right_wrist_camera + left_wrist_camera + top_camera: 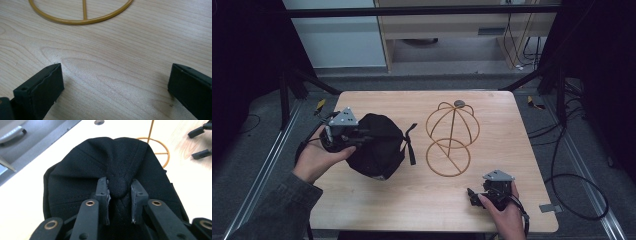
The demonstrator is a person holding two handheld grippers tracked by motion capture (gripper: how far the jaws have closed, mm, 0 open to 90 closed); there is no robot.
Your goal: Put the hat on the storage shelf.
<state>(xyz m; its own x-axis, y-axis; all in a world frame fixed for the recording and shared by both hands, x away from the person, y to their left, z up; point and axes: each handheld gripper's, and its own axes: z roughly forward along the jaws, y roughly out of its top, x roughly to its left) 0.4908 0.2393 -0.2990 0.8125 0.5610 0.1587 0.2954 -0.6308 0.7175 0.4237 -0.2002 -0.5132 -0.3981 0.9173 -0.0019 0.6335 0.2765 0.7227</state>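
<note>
A black cap [377,145] hangs just above the left half of the wooden table [427,205], its strap dangling on the right side. My left gripper [362,137] is shut on the cap; in the left gripper view its jaws pinch the button and a fold of cloth at the crown of the cap [100,165], with my left gripper [120,195] pointing along it. A gold wire hat stand [451,135] sits at the table's middle, with a round base ring [82,15]. My right gripper [473,196] rests low near the front right edge, open, and in its own view my right gripper [115,82] has bare wood between its jaws.
A black metal frame surrounds the table. Cables lie on the floor at the right, and a pale cabinet stands beyond the far edge. A small yellow and black object [320,105] lies off the table's back left corner.
</note>
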